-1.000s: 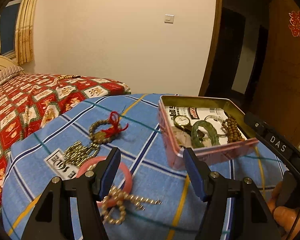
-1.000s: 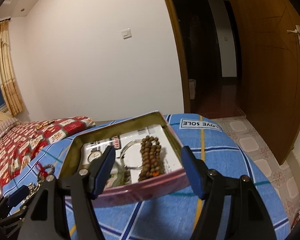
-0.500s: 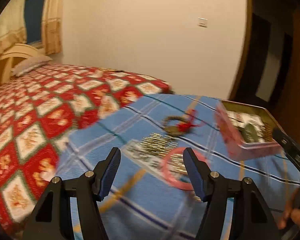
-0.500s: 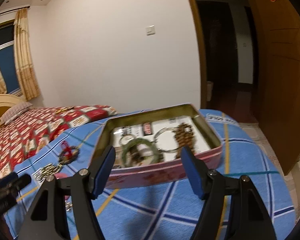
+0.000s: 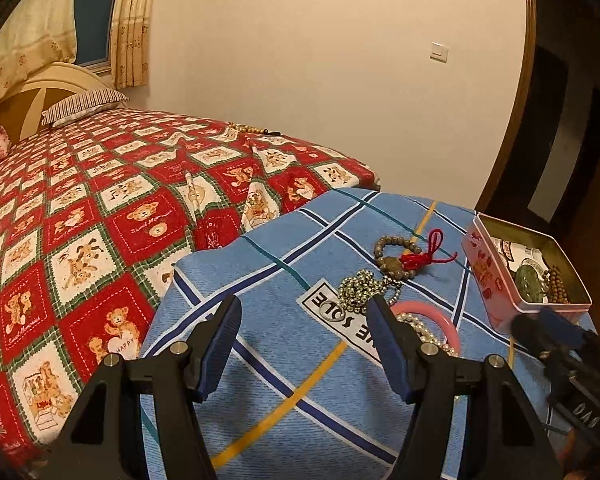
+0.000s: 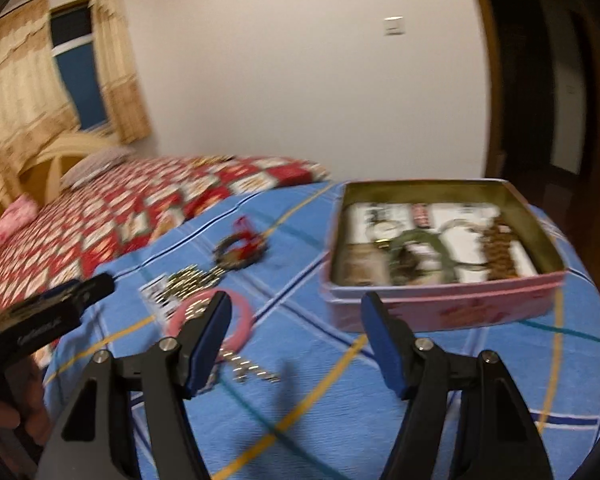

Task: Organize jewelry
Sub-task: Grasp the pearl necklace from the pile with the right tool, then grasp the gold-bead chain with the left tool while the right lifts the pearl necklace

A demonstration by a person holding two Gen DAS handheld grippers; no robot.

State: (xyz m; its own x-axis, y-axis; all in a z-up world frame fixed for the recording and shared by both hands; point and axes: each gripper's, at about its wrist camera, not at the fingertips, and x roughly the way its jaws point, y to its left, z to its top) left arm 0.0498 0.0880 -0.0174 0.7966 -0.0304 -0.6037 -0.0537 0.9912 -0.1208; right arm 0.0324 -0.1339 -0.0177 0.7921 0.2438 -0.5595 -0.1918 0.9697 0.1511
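Observation:
On a blue plaid cloth (image 5: 284, 344) lie a bead bracelet with a red knot (image 5: 404, 256), a heap of metal ball chain (image 5: 360, 288), a pink bangle (image 5: 440, 326) and a pearl strand on it. A pink tin (image 5: 496, 284) at the right holds a watch, a green bangle and brown beads. My left gripper (image 5: 304, 328) hovers open over bare cloth, left of the bangle. In the blurred right wrist view the tin (image 6: 440, 304) sits ahead right, the pink bangle (image 6: 246, 316) by the left finger. My right gripper (image 6: 296, 328) has nothing between its closing jaws.
A bed with a red teddy-bear quilt (image 5: 100, 208) adjoins the cloth on the left. Each view shows the other gripper and a hand at its edge: lower right (image 5: 572, 364) and lower left (image 6: 40, 320). A dark doorway (image 6: 536, 92) lies behind the tin.
Both views swung left. The tin slid from centre to the right in each view, and the loose jewelry came into the right wrist view. The left gripper shifted off the bangle onto bare cloth.

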